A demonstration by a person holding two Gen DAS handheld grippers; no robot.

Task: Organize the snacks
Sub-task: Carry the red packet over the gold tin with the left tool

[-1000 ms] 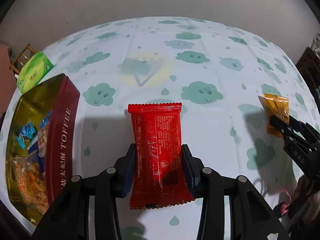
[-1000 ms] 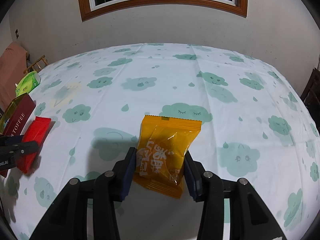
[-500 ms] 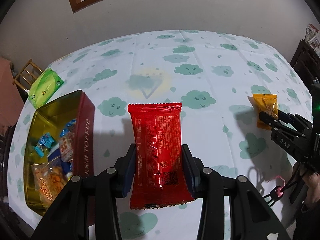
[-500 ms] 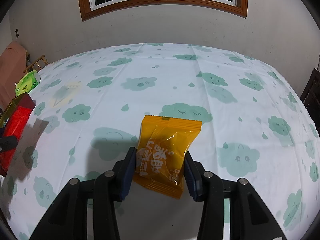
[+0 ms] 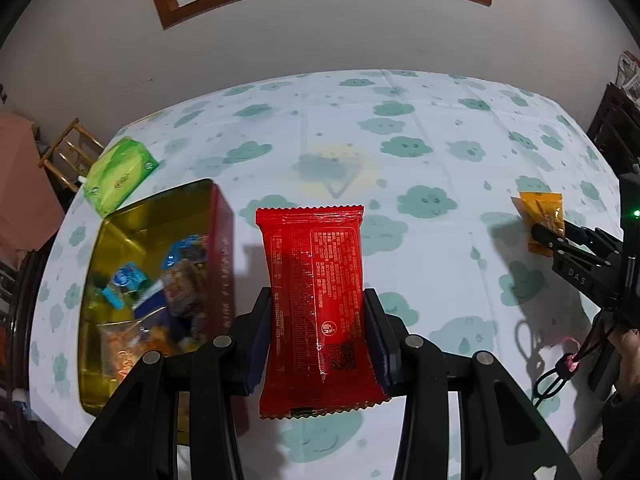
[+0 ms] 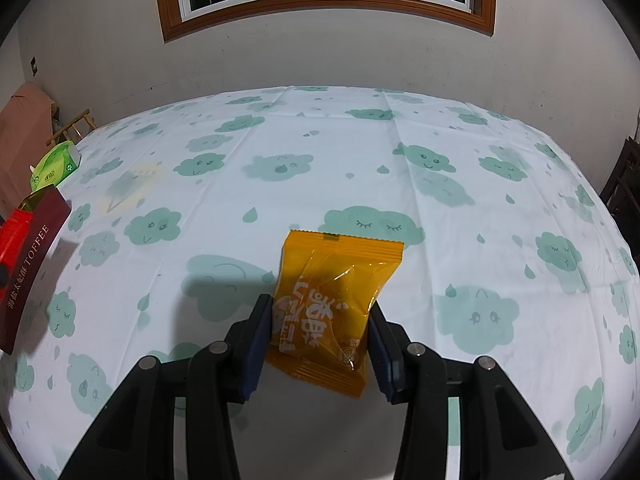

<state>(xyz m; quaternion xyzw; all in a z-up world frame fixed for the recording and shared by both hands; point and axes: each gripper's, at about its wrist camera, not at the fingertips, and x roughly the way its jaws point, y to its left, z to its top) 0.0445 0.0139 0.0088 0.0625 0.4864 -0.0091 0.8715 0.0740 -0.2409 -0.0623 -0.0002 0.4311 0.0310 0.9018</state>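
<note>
My left gripper (image 5: pixel 318 320) is shut on a red snack packet (image 5: pixel 316 300) and holds it above the table, just right of an open red and gold toffee tin (image 5: pixel 120 224) with several snacks inside. My right gripper (image 6: pixel 320 324) is shut on an orange snack packet (image 6: pixel 332 304) that sits low over the cloud-print tablecloth (image 6: pixel 360 152). In the left wrist view the right gripper (image 5: pixel 560 240) and the orange packet (image 5: pixel 540 210) show at the far right. In the right wrist view the tin (image 6: pixel 32 256) and the red packet (image 6: pixel 14 232) show at the far left.
A green tissue pack (image 5: pixel 118 174) lies beyond the tin near the table's far left edge, also in the right wrist view (image 6: pixel 54 164). A wooden chair (image 5: pixel 68 148) stands off that edge. Dark furniture (image 5: pixel 612 120) stands at the right.
My left gripper has risen with the red packet, so the tin now shows from above and closer to the packet. The right gripper and orange packet have stayed still.
</note>
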